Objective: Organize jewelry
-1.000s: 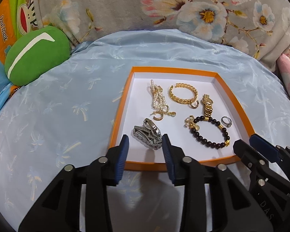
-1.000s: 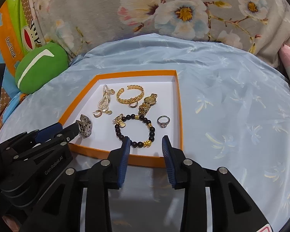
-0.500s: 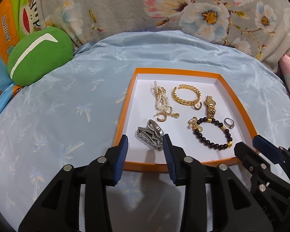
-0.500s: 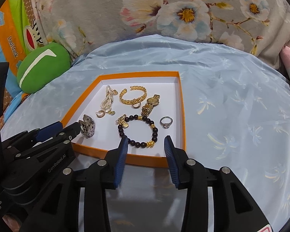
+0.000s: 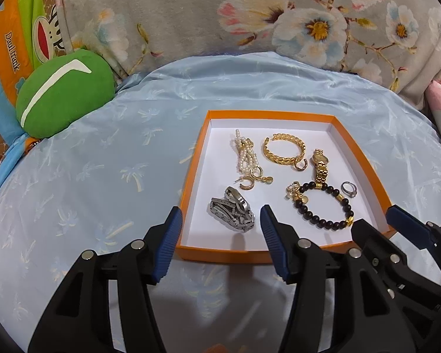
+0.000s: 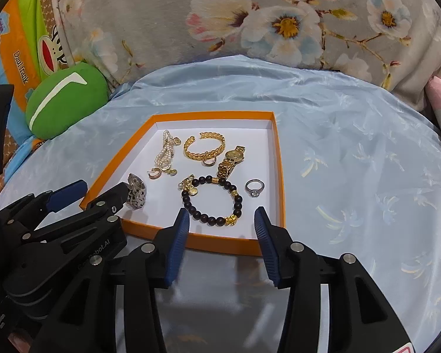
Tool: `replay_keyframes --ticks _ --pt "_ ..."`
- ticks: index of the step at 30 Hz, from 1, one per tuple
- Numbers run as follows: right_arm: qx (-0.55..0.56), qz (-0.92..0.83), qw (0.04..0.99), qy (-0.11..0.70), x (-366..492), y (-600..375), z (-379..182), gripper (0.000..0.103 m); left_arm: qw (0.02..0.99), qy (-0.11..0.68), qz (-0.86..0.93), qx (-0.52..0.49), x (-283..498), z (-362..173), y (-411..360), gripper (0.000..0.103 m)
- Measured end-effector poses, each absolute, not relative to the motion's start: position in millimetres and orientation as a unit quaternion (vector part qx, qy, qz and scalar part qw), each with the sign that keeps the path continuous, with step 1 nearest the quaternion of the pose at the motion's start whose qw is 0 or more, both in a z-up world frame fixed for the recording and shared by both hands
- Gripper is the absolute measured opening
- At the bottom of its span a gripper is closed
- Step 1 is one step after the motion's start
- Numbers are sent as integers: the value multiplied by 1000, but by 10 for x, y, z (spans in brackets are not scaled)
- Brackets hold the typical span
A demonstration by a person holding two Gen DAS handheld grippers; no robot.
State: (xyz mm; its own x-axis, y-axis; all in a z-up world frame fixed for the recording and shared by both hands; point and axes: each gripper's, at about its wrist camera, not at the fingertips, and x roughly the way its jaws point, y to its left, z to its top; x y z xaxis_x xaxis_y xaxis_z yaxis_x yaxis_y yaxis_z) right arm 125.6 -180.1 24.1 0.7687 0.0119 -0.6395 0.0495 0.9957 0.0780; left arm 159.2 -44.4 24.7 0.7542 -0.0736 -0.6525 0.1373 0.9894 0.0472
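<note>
Resting in an orange-rimmed tray [image 5: 191, 158] on a pale blue cloth [image 5: 103, 161], the jewelry is faced by two empty grippers.

Both the left gripper [image 5: 220, 223] and the right gripper [image 6: 222, 220] are held wide apart at the tray's near edge, nothing being gripped. A steel watch [image 5: 232, 213] is seen just ahead of the left one, a black bead bracelet [image 6: 213, 203] and a silver ring [image 6: 254, 187] ahead of the right. A gold bangle [image 5: 283, 150], gold watch [image 5: 320, 166] and pearl strand [image 5: 244, 154] are laid farther back. A green cushion [image 5: 64, 97] is placed beyond the cloth's left edge.
</note>
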Motion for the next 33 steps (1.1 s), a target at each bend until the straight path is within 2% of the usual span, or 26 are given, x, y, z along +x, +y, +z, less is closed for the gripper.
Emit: replay_keyframes --ticks 10,14,33 --pt "42 -14 939 340 1251 -1783 240 46 936 347 -49 46 1583 232 -439 54" --pt "43 -13 940 339 1253 -1780 243 46 939 339 -36 52 1563 243 -433 61" --pt "42 -18 940 339 1239 -1798 238 47 934 351 -42 42 1583 221 -398 61"
